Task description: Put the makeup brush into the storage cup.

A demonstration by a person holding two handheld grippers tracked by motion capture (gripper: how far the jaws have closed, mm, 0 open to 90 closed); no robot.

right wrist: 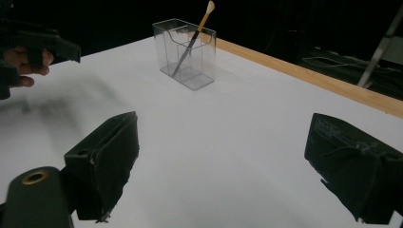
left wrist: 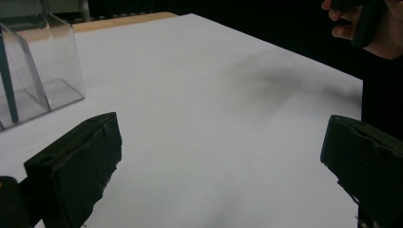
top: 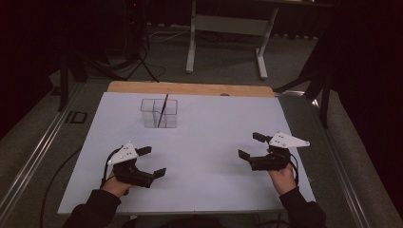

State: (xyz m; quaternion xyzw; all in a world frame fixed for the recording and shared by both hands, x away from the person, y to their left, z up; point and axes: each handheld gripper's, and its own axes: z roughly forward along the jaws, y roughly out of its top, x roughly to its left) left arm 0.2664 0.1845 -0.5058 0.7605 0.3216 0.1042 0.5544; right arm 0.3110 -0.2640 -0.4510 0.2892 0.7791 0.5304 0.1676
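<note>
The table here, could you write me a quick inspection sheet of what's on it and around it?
Surface: white sheet over a wooden table, flat.
Job's things: clear holder with compartments, far left of centre; one brush leans in it, pale tip up.
Clutter: nothing seen.
Grippers: left gripper and right gripper both open, holding nothing, near the front edge, apart from the holder.
Cables: a black cable by the left gripper; more lie on the floor beyond.
Surroundings: dark room, a white desk frame behind the table.
</note>
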